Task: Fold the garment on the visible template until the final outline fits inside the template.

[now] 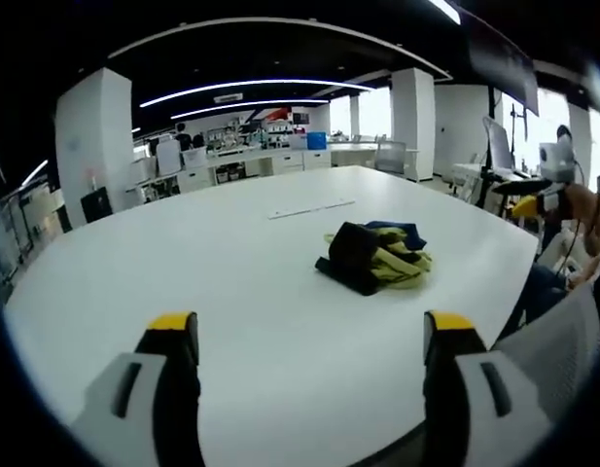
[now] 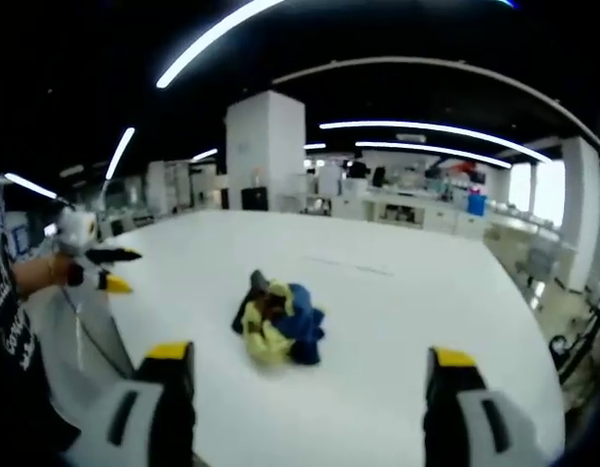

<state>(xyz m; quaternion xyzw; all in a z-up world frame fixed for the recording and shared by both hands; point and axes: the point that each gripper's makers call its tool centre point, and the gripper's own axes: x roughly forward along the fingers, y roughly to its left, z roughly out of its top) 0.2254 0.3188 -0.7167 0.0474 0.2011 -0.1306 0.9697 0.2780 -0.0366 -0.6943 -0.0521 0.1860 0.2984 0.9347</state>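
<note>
In the left gripper view, the left hand-held gripper [image 1: 311,341] is seen at the bottom of the frame, its jaws spread wide with nothing held. Right of centre, a crumpled yellow, blue and black garment [image 1: 374,256] lies on the white worktop [image 1: 183,253]. In the right gripper view, the garment [image 2: 276,317] is seen at centre, and the right hand-held gripper [image 2: 309,370] is likewise wide open and empty.

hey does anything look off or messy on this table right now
Yes. The garment sits crumpled in a heap on the white table, not spread flat. Its yellow, blue and dark layers are bunched together. Both the left gripper and right gripper are open, away from it.
</note>
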